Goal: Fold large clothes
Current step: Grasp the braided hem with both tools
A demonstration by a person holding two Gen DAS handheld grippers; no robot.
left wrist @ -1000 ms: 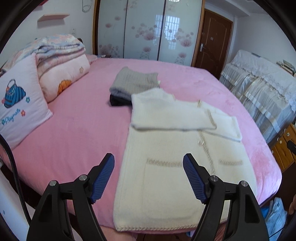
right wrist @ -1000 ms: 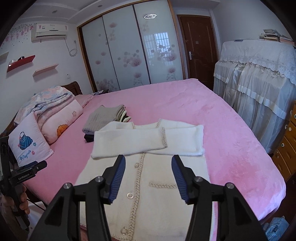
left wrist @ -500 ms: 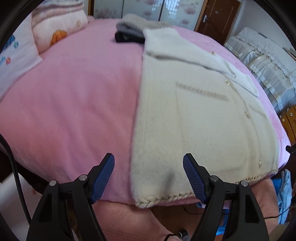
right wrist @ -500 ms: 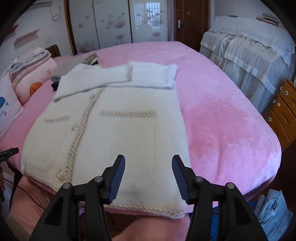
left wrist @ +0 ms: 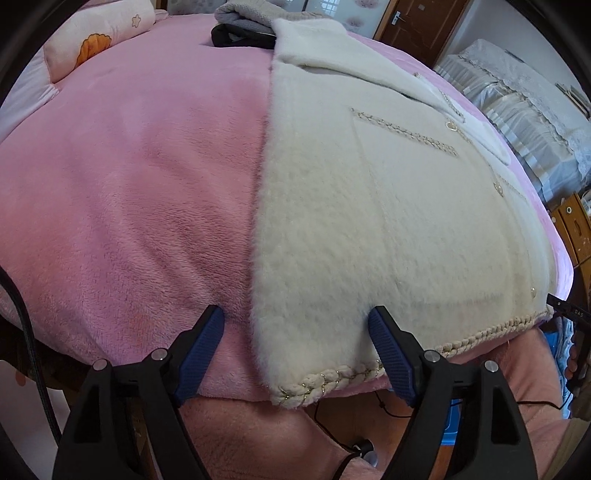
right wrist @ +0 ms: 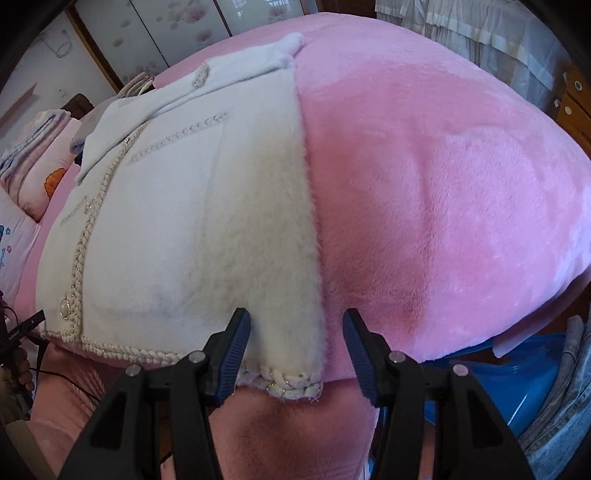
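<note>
A fluffy cream cardigan (left wrist: 369, 203) lies flat on the pink bed (left wrist: 129, 184), sleeves folded across its chest, braided hem at the near edge. My left gripper (left wrist: 295, 314) hangs low over the hem's left corner. Its jaws are opening, one finger on the pink cover and the other on the cardigan, with the corner between them and neither pad pressing it. In the right wrist view the cardigan (right wrist: 192, 206) fills the left half. My right gripper (right wrist: 296, 315) stands open astride the hem's right corner, left finger over the knit, right finger over the bed (right wrist: 443, 184).
Folded grey clothes (left wrist: 243, 11) and a black item (left wrist: 236, 37) lie beyond the collar, and a pink pillow (left wrist: 92, 40) lies at far left. Wooden drawers (left wrist: 576, 229) and lace-covered furniture (left wrist: 517, 96) stand to the right. A blue tub (right wrist: 517, 376) and jeans (right wrist: 565, 406) sit below the bed edge.
Both grippers have dropped and tipped downward from a high view of the whole bed to the cardigan's near hem. Each now straddles one bottom corner.
</note>
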